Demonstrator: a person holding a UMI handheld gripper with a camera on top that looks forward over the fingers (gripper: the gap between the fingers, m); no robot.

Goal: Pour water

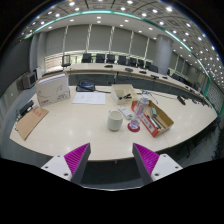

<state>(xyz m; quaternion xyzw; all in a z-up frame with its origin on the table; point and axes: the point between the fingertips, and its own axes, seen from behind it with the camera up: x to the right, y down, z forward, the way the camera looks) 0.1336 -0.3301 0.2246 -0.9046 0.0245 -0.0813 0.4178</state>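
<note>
Beyond the open gripper point(110, 160), white cup point(116, 120), table point(80, 125)

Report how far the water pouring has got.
Nothing looks done yet. The gripper is open and empty, its fingers well short of the white cup on the table. Left: approaching, grasping a vessel and pouring. Which vessel holds water I cannot tell.

a large pale conference table point(85, 125) is seen, curved at its near edge. on it, a white cup point(116, 120) is set near the middle, with a red-and-white carton point(150, 118) just beside it. a brown flat item point(29, 122) lies at one side, a white box point(52, 90) farther back, then papers point(89, 97) and a small tray point(124, 93).
</note>
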